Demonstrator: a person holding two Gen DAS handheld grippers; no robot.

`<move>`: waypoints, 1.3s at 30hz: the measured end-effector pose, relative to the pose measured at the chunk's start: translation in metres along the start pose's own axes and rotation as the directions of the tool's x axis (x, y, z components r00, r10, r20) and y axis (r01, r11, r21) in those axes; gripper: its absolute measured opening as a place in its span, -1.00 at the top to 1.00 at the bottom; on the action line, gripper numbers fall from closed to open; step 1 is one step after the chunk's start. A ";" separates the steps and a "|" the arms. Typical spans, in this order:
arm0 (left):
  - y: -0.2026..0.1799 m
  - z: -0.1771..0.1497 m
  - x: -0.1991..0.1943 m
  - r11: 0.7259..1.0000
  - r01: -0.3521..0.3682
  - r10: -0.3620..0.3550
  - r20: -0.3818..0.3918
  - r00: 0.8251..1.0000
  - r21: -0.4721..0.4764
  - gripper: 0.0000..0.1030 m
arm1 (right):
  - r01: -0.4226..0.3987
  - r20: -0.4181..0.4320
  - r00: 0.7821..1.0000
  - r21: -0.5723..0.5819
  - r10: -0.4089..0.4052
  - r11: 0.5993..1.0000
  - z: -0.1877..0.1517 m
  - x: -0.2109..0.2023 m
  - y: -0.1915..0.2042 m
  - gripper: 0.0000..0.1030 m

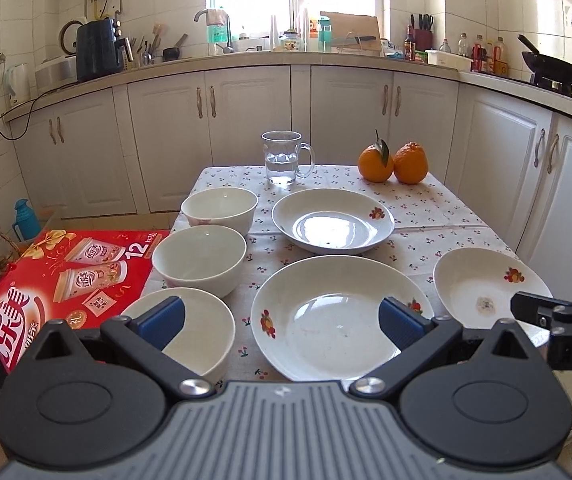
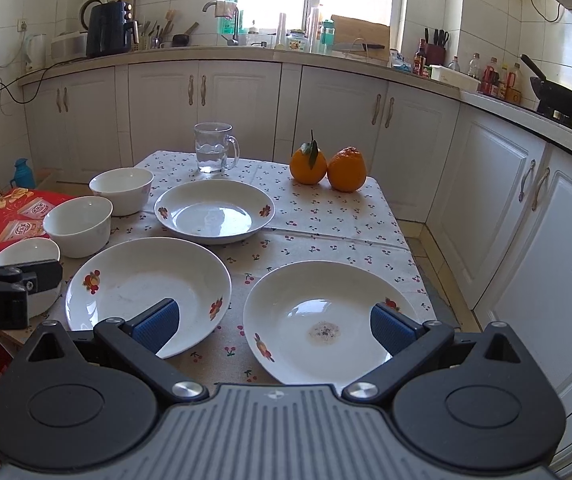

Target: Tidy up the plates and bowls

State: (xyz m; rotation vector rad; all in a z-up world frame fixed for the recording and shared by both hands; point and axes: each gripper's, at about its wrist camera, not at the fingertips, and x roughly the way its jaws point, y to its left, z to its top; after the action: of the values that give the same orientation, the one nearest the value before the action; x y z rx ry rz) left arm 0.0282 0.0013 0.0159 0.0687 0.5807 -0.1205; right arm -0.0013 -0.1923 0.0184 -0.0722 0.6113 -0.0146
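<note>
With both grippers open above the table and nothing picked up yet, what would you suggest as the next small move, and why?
Probably lower the right gripper onto the near rim of the stained plate to grip it. That plate lies right below its open fingers, alone on the tablecloth, and could be stacked into the plate beside it. The left gripper is open over the nearest bowl.

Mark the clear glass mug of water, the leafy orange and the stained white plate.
Clear glass mug (image 1: 282,158): left wrist view, water-filled body.
Leafy orange (image 2: 307,166): right wrist view, front skin.
Stained white plate (image 2: 286,320): right wrist view, inner well.
</note>
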 end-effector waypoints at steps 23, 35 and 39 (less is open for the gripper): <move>-0.021 0.017 0.070 0.993 0.094 -0.082 -0.164 0.983 0.068 -0.99 | -0.072 -0.172 0.983 0.000 0.071 0.997 -0.064 0.061 -0.073 -1.00; -0.055 0.034 0.094 0.964 0.220 -0.196 -0.158 0.968 0.153 -0.99 | -0.128 -0.222 0.966 0.024 0.130 0.991 -0.071 0.092 -0.086 -1.00; -0.069 0.042 0.099 0.936 0.313 -0.283 -0.186 0.941 0.159 -0.99 | -0.153 -0.215 0.965 0.005 0.150 0.988 -0.070 0.097 -0.087 -1.00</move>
State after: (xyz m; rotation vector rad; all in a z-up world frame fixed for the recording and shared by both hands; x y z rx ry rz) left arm 0.1241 -0.0802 -0.0058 0.1735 0.7384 -0.4703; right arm 0.0381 -0.2873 -0.0880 -0.0354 0.8320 0.1312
